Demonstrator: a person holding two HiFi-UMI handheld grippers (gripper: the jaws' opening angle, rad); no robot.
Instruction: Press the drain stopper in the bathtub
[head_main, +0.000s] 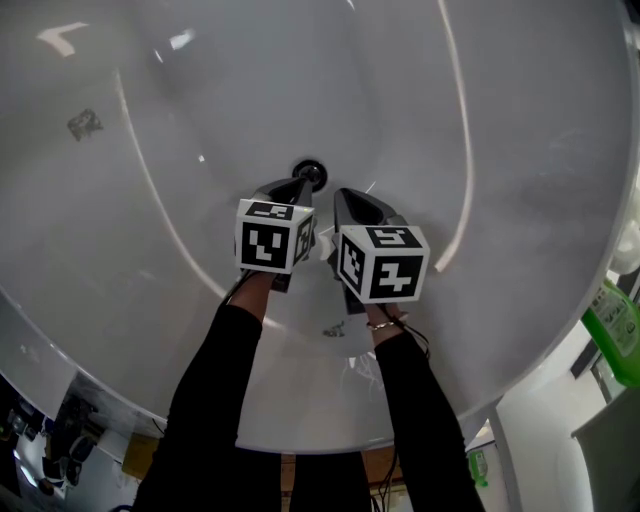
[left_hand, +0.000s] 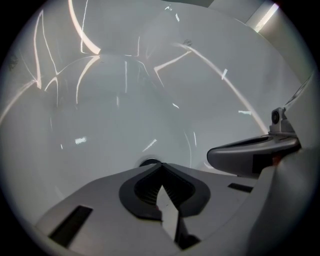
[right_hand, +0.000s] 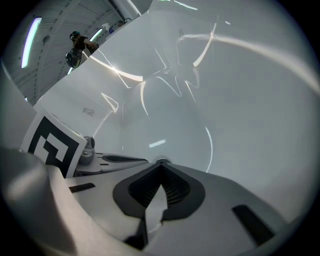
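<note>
Jaws: both pairs pressed together, nothing between them.

Left gripper view: left gripper (left_hand: 160, 167) has its jaws meeting at the tips, with only a thin slit lower down. The dark rim of the drain stopper (left_hand: 149, 161) peeks out just past the tips, slightly to the left. The other tool's closed nose lies at the right edge, near but apart.

Right gripper view: right gripper (right_hand: 161, 165) is likewise closed tip to tip and empty. A small pale arc just beyond the tips is probably the stopper, though it is too small to be sure. The left tool's nose lies low on the left.

Head view: the drain stopper (head_main: 310, 172) sits in the floor of the white bathtub (head_main: 480, 120). The left gripper (head_main: 301, 187) points its closed tips at the stopper's near edge, and I cannot tell whether they touch. The right gripper (head_main: 346, 200) is just beside it, off the stopper. Both arms reach in over the tub rim.

Step in hand (judgement): final approach, press not yet confirmed.

Next move (judgement): centre the left tips over the stopper cap, then push straight down, since off-centre contact may slip on the smooth cap.
</note>
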